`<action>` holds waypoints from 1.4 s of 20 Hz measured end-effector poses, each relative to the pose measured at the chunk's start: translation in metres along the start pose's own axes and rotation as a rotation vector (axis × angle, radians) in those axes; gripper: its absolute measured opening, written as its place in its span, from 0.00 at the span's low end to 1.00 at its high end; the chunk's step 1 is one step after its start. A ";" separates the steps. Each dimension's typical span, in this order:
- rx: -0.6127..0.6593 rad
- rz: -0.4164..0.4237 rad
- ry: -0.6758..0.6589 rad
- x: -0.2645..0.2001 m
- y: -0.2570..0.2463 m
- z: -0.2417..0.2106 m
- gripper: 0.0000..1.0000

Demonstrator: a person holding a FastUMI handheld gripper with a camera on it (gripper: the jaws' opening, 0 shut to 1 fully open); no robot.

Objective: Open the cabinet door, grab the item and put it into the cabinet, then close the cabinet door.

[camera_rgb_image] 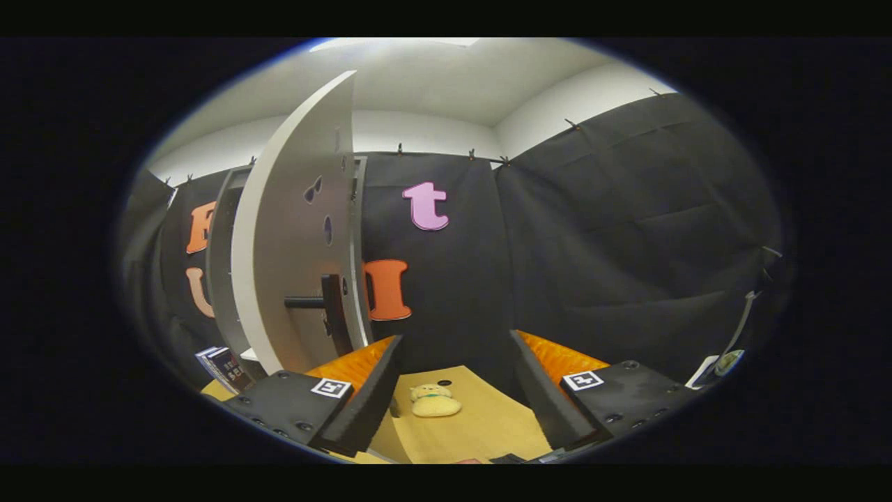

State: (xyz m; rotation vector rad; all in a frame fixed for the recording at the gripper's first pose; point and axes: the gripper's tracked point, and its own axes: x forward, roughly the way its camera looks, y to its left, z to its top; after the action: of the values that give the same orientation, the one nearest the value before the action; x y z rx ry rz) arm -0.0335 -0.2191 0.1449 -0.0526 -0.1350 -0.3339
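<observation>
A dark box (224, 367) lies on the yellow table (481, 425), a round object (728, 362) far opposite.

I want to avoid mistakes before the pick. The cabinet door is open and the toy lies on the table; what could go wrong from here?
1. The tongs are open with the small yellow plush toy low between them; it is soft and flat, so the fingers may slip over it.
2. The open cabinet door stands close on the left, with its handle sticking out; the tongs could bump it when carrying the toy in.
</observation>
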 end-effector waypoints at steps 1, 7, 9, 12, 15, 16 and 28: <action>0.000 0.000 -0.002 -0.001 0.006 -0.001 0.96; -0.005 -0.001 0.003 -0.015 0.050 -0.004 0.95; 0.004 0.002 0.008 -0.019 0.065 -0.007 0.95; 0.013 0.016 0.015 -0.024 0.091 -0.009 0.95; 0.029 0.041 0.024 -0.026 0.120 -0.012 0.95; 0.034 0.052 0.023 -0.028 0.130 -0.014 0.95; 0.087 0.285 0.072 0.010 0.272 -0.024 0.97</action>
State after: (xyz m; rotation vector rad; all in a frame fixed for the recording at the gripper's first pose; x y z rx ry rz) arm 0.0691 0.0327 0.1146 0.0265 -0.0696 -0.0445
